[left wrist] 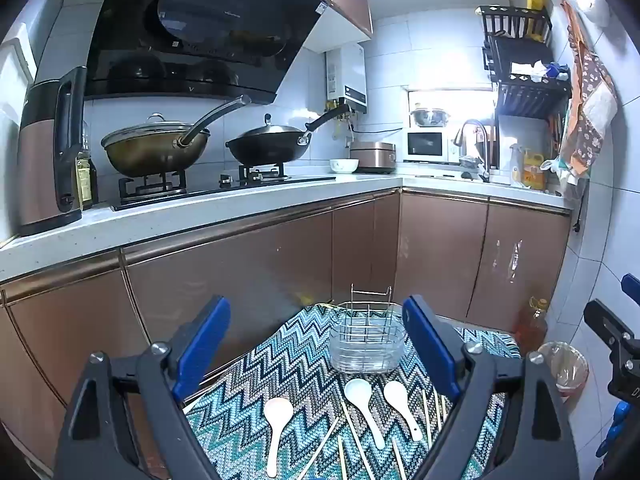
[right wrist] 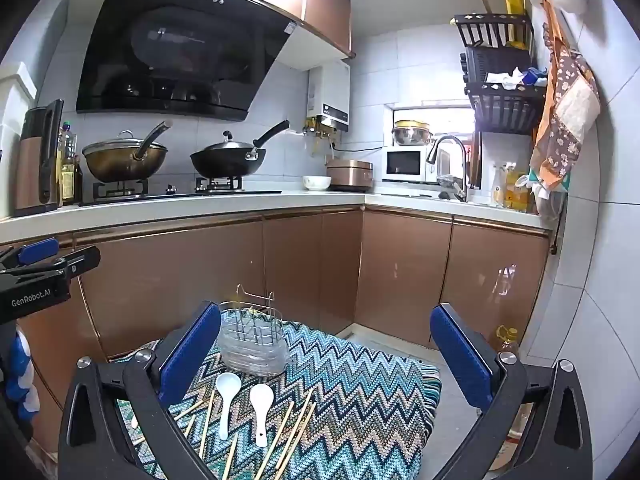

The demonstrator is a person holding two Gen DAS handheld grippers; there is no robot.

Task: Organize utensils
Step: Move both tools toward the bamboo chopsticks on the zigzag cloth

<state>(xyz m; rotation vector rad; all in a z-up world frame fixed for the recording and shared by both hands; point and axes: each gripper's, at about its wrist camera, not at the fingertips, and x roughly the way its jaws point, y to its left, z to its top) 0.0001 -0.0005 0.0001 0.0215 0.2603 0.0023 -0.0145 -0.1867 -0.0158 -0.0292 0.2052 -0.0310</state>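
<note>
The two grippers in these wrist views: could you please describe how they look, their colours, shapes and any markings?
Both look alike. The left gripper and the right gripper each have black angular frames with triangular cut-outs and silver round bolts at the pivots, ending in flat blue pads. Seen from the right wrist view, the left one's black body carries white lettering reading GenRobot.AI. No cables or sleeves can be made out.

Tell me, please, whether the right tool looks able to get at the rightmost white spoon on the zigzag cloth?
Probably yes: the right tool is open and empty, and the rightmost white spoon lies uncovered on the cloth below it, chopsticks beside it.
</note>
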